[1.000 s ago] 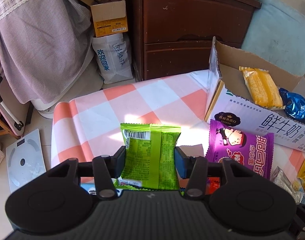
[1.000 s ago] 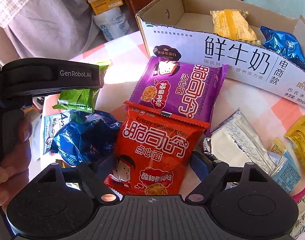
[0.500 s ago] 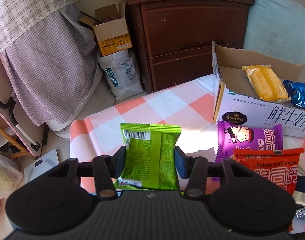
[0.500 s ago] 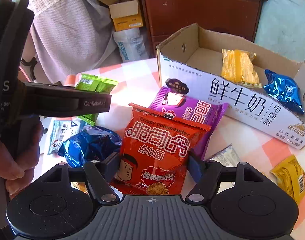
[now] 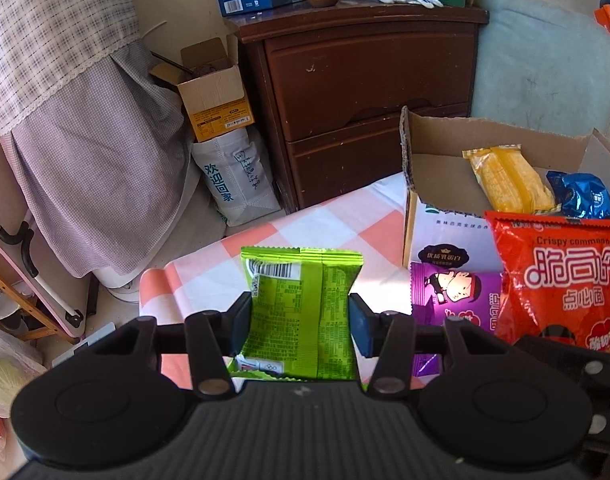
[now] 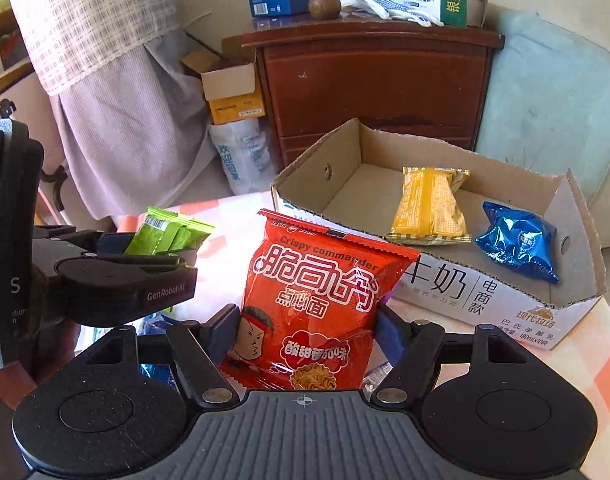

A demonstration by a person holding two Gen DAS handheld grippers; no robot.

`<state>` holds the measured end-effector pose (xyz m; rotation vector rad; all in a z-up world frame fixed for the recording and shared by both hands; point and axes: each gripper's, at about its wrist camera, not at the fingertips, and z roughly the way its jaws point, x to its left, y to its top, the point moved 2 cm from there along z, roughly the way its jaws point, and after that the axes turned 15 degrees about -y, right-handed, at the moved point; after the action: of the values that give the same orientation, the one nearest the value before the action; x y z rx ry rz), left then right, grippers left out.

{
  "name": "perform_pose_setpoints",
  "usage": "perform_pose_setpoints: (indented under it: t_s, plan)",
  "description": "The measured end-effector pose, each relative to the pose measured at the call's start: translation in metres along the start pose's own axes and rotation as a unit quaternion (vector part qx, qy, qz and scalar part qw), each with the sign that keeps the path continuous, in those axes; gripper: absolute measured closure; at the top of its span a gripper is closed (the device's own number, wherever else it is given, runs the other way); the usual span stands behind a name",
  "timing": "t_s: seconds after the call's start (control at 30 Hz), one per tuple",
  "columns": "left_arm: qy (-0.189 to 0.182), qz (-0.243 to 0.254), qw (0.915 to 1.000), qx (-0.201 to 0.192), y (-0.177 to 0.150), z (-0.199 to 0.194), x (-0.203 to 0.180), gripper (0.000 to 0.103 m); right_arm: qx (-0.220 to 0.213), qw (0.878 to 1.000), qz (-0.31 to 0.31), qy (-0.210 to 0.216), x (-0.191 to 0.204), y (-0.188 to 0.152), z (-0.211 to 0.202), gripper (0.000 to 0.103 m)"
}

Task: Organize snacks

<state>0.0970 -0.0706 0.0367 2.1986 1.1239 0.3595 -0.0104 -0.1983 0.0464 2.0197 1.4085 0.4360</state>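
My left gripper (image 5: 300, 318) is shut on a green snack packet (image 5: 301, 304) and holds it above the checked tablecloth (image 5: 273, 232). My right gripper (image 6: 305, 332) is shut on a red noodle snack bag (image 6: 317, 300), lifted to the right of the left gripper (image 6: 105, 276). The red bag also shows in the left wrist view (image 5: 557, 276). The open cardboard box (image 6: 505, 292) stands ahead to the right. It holds a yellow packet (image 6: 429, 208) and a blue packet (image 6: 519, 242). A purple snack bag (image 5: 457, 292) lies before the box.
A dark wooden nightstand (image 5: 365, 96) stands behind the table, with cartons on top. A small cardboard box (image 5: 217, 96) on a white sack (image 5: 237, 184) and a checked cloth cover (image 5: 77, 120) are at the left. A pale blue cushion (image 6: 553, 100) is behind the box.
Both grippers have risen with their packets. The red bag has left the table and now shows at the right of the left wrist view; the box interior is more visible.
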Motion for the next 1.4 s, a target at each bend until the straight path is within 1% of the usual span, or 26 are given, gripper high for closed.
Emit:
perform_pose_setpoints:
  t_s: [0.3, 0.6, 0.93, 1.13, 1.4]
  plan:
    - [-0.005, -0.003, 0.9998, -0.021, 0.009, -0.010, -0.005, 0.054, -0.017, 1.000, 0.015, 0.013, -0.017, 0.008, -0.008, 0.031]
    - [-0.009, 0.005, 0.9987, -0.050, 0.024, -0.019, -0.021, 0.054, -0.041, 0.998, 0.037, 0.003, -0.042, 0.019, -0.015, 0.031]
    - [-0.047, 0.005, 0.9965, -0.068, 0.042, -0.018, -0.048, 0.054, -0.066, 0.996, 0.054, -0.025, -0.073, 0.027, -0.021, 0.031]
    - [-0.053, 0.022, 0.9951, -0.081, 0.053, -0.013, -0.068, 0.054, -0.079, 0.993, 0.074, -0.049, -0.097, 0.033, -0.023, 0.031]
    - [-0.064, 0.031, 0.9947, -0.075, 0.064, 0.004, -0.093, 0.054, -0.078, 0.986, 0.114, -0.090, -0.127, 0.040, -0.010, 0.031]
